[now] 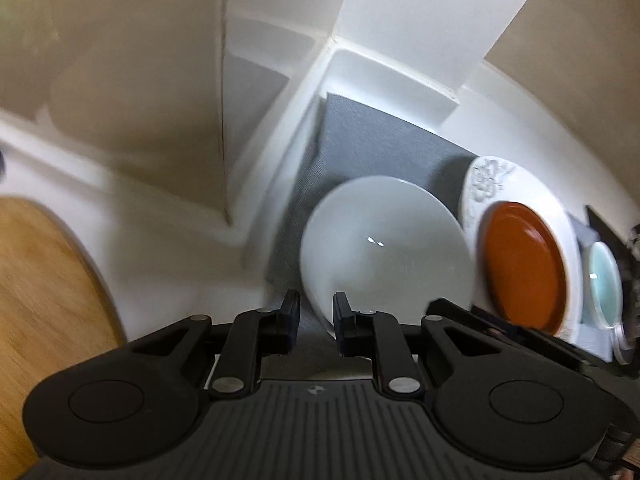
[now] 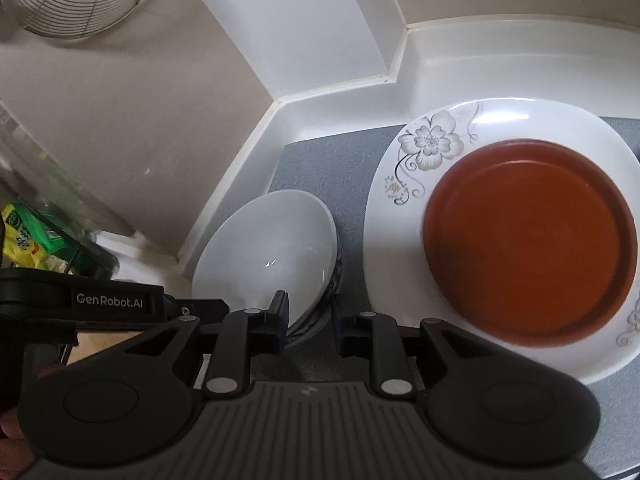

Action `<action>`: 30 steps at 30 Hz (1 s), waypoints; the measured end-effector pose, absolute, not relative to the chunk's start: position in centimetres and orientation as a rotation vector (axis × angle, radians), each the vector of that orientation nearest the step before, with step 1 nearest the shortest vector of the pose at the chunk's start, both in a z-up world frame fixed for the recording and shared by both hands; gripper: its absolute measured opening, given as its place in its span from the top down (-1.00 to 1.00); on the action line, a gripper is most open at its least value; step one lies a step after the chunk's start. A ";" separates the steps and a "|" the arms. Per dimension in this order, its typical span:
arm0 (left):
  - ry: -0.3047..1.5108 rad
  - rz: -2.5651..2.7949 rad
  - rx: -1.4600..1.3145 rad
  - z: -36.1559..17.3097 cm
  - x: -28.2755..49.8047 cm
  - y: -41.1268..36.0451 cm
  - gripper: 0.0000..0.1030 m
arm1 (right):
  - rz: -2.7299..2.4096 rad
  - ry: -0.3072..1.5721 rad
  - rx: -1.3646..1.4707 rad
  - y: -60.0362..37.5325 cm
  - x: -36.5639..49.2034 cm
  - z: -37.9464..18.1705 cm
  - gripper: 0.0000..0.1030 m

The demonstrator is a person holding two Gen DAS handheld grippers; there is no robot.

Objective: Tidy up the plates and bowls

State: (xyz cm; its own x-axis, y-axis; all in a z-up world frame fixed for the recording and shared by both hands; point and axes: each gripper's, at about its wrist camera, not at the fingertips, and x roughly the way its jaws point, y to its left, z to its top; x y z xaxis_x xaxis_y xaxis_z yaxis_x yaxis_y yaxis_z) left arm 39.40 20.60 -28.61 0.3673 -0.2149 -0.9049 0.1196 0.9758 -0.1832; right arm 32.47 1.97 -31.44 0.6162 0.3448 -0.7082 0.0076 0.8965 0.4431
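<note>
Between my left gripper's (image 1: 316, 320) narrowed jaws sits the white bowl's (image 1: 384, 248) rim. My right gripper (image 2: 310, 320) pinches its opposite edge. I should lift evenly, keeping it level.

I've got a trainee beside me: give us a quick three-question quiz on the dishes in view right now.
1. True or false: the brown plate sits on the flowered white plate.
2. Which dish is tipped up on its edge? A) the white bowl B) the brown plate C) the flowered white plate
3. Fill in: the mat under the dishes is ____ in colour.

Key: 1 true; 2 A; 3 grey.
</note>
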 end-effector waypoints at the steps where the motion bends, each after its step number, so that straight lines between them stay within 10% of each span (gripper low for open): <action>1: 1.169 -0.207 -0.073 -28.5 39.5 20.4 0.62 | 0.201 0.893 0.424 2.0 32.6 -31.5 0.47; 30: 1.026 -0.273 0.062 -21.1 37.1 12.3 0.83 | 0.134 0.775 0.469 -4.5 29.4 -26.2 0.61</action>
